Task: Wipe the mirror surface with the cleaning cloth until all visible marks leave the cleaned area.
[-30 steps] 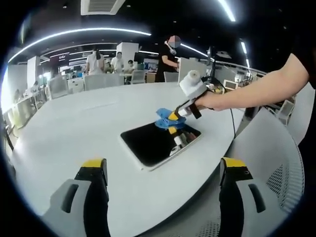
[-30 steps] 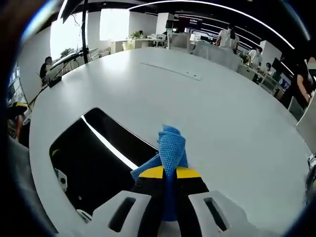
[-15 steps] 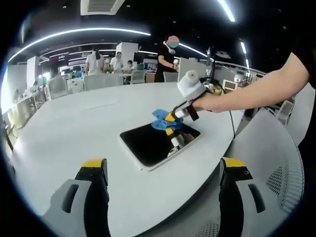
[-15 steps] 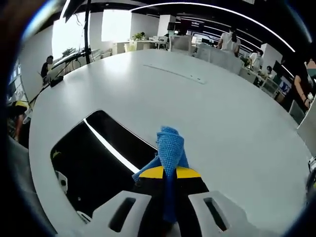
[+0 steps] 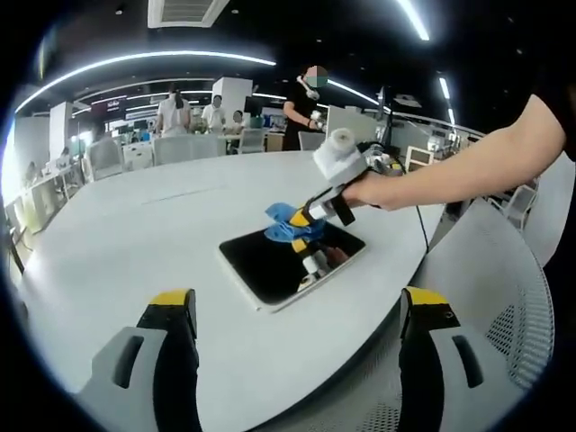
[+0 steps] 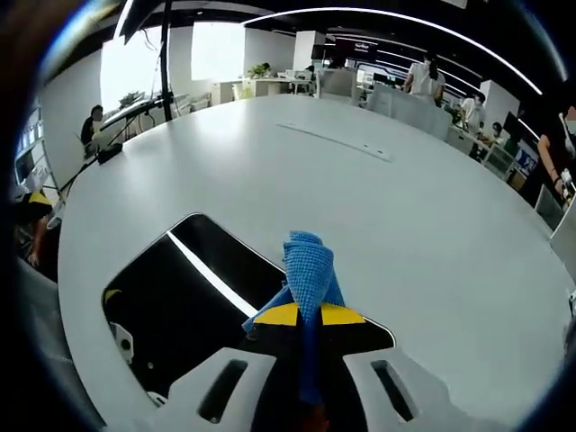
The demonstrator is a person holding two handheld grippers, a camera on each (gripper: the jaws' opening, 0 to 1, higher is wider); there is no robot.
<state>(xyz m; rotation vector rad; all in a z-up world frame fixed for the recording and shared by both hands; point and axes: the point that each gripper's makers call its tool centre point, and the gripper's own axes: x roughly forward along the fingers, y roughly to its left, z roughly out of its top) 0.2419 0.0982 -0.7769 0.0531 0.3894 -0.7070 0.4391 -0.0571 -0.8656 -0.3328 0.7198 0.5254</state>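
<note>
So the blue cleaning cloth [image 6: 309,266] is bunched up, pinched tight in the right gripper [image 6: 305,314] over the dark mirror [image 5: 279,259]. Since a second ago it's slid further onto the glass. Left gripper [image 5: 297,304] hangs wide apart.

Bare white table [image 5: 135,234] all round the mirror [image 5: 279,261], chair [image 5: 504,306] beside its near edge

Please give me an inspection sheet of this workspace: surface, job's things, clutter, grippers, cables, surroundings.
Surface: white table, large and rounded.
Job's things: dark mirror lying flat near the table edge; blue cloth over its far part.
Clutter: nothing seen.
Grippers: right gripper shut on the blue cloth; left gripper open, held back from the mirror.
Cables: a dark cable hanging below the person's arm.
Surroundings: open office, chairs, people standing far off.
</note>
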